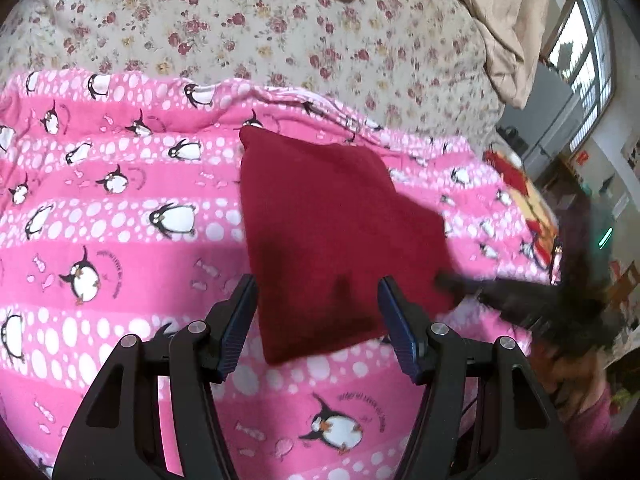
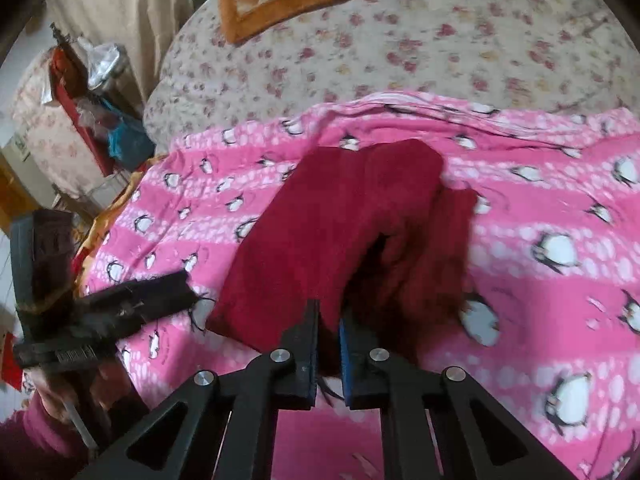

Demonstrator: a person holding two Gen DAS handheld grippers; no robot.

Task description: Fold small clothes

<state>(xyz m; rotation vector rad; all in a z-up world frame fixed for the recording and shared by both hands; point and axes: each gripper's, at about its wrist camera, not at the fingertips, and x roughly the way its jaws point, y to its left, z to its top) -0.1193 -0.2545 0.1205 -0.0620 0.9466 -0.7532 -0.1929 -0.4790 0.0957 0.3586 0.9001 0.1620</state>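
One red cloth [image 2: 340,220] clamped, right gripper [image 2: 329,316].

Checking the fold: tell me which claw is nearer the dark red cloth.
Right. The right claw is shut on the dark red cloth, pinching its near edge. The left claw hangs open over it, gripping nothing.

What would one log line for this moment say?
left gripper: open, empty | right gripper: shut on red cloth | cloth: on penguin blanket
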